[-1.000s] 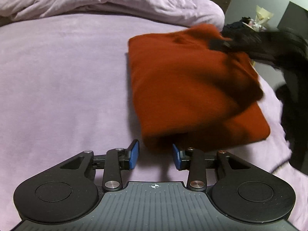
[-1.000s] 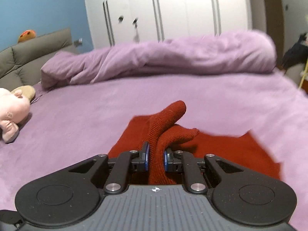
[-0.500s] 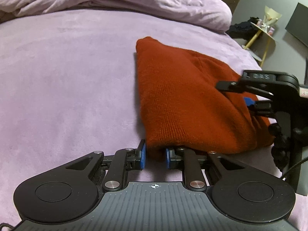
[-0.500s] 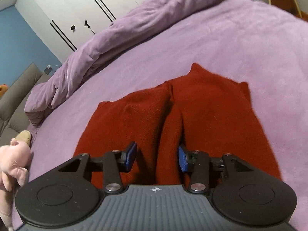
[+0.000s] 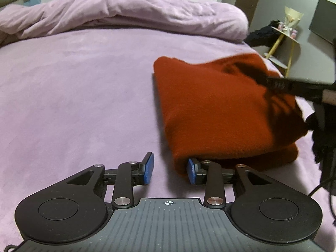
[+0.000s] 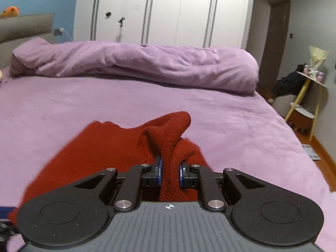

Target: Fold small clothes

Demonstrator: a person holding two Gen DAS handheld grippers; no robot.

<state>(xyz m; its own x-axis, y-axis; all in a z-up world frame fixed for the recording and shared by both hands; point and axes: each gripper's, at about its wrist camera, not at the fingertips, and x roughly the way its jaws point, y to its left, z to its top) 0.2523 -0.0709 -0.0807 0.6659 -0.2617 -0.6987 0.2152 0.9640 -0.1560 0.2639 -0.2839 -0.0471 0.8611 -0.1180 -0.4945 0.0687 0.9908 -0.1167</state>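
Observation:
A folded rust-red knit garment point(image 5: 220, 109) lies on the purple bed sheet point(image 5: 73, 105), right of centre in the left wrist view. My left gripper point(image 5: 170, 171) is open at the garment's near left corner; its right pad touches the fabric edge. My right gripper point(image 6: 169, 173) is shut on a bunched fold of the same red garment point(image 6: 166, 138), lifting it slightly. The right gripper shows blurred in the left wrist view point(image 5: 294, 86) over the garment's right side.
A rolled purple duvet point(image 6: 136, 67) lies across the far side of the bed. White wardrobes point(image 6: 163, 10) stand behind. A yellow-legged side table point(image 6: 306, 96) with dark clothes stands at the right beyond the bed edge.
My left gripper has opened and let go of the garment's near corner. My right gripper has closed on a fold of the garment and raised it.

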